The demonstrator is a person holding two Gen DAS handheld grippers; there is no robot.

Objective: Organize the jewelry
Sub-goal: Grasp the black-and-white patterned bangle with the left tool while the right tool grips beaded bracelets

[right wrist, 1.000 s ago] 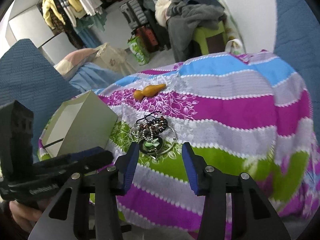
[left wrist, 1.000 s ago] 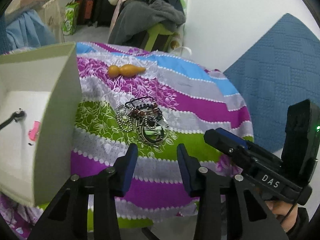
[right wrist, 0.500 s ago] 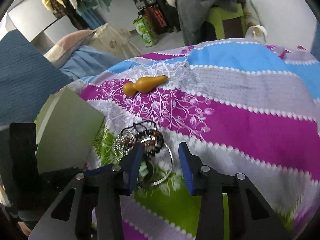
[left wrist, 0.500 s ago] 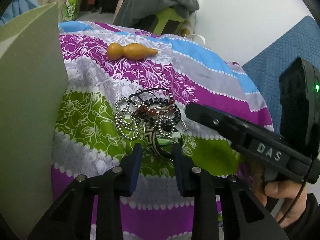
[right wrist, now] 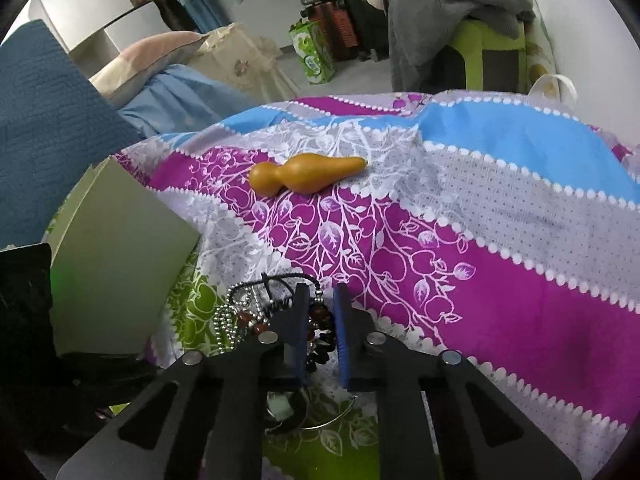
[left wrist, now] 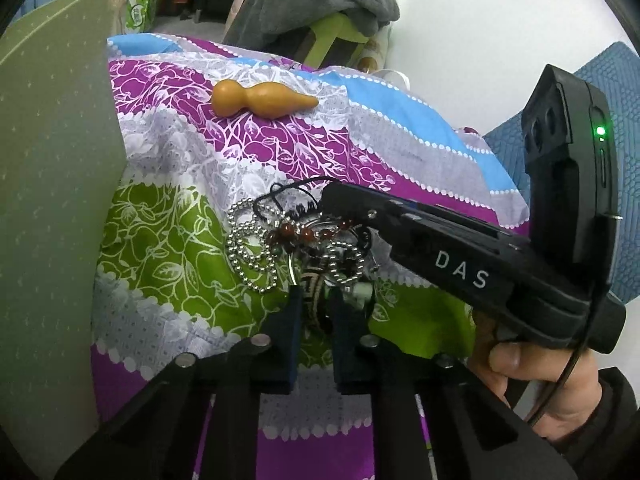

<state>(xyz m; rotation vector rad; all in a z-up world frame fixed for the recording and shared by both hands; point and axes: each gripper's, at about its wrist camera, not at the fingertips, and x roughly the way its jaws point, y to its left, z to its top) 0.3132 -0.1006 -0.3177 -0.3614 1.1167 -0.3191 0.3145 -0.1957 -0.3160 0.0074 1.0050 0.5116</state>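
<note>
1. There's a tangled pile of jewelry [left wrist: 304,248] sitting on a striped bedspread [left wrist: 168,240], mostly on the green band with the leaf pattern.
2. In the pile I can make out a silver ball chain [left wrist: 250,256] on the left side, a string of reddish-brown beads [left wrist: 298,234] across the middle, some thin black cord [left wrist: 288,194] at the far end, and a round patterned pendant [left wrist: 310,286] at the near end.
3. The left gripper [left wrist: 314,300] is pointed down at the near edge of the pile. Its jaws have just been closing and now they pinch the patterned pendant between the blue pads.
4. The right gripper [right wrist: 320,312] comes in from the other side, its black body crossing over the top of the pile in the left wrist view. Its jaws have just been closing too and are nearly together, with dark beads [right wrist: 318,320] caught between them.
5. A hand [left wrist: 532,376] in a dark sleeve grips the right gripper's handle.
6. A pale green box [right wrist: 116,264] stands just left of the pile, close to it.
7. An orange gourd-shaped thing [left wrist: 260,98] lies on the purple stripe further back, well apart from the pile.
8. Behind the bed there's a green stool [right wrist: 488,48] heaped with grey clothes.
</note>
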